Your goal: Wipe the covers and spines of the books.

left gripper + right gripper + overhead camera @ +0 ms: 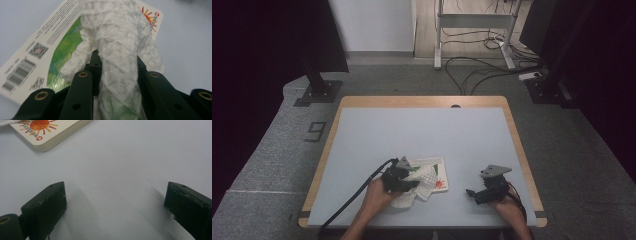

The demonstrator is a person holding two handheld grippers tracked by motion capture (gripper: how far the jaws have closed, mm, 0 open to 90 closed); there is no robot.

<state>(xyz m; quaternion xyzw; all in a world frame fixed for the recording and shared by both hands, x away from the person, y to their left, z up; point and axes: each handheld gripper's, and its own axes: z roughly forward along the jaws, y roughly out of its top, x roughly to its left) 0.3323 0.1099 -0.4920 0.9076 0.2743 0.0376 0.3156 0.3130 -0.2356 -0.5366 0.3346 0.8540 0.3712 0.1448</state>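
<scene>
- White woven cloth (pixel 117 37) – a waffle-textured rag – was bunched and clamped between the jaws of the left tongs (pixel 404 181), which were closed on it; in the left gripper view the fabric rose straight up out of the jaws and hung forward over the far tips.
- Directly beyond and beneath those tongs lay the book (pixel 62 37), a thin card-covered one with a green picture, a barcode and an orange sun at one corner; the cloth was draped over its cover, touching it.
- In the high view the book's (pixel 438 172) long axis ran roughly across the worktop (pixel 422 130), level with the near edge, so the bare part of the cover stretched off to the right of the left tongs – towards the sun corner.
- The right tongs (pixel 473 194) rested well apart to the right, jaws standing wide with nothing between them, low over the bare worktop.
- From the right gripper view the book's sun corner (pixel 42 130) sat ahead and to the upper left of those jaws – near, but not touching.
- Judged from this, the work in hand was wiping the cover, and the next stroke would turn on the cloth running along the book's length towards the right tongs.
- The left hand (pixel 377 195) was plainly the nearer one; the right was placed only to steady the near corner if the book began to slide.
</scene>
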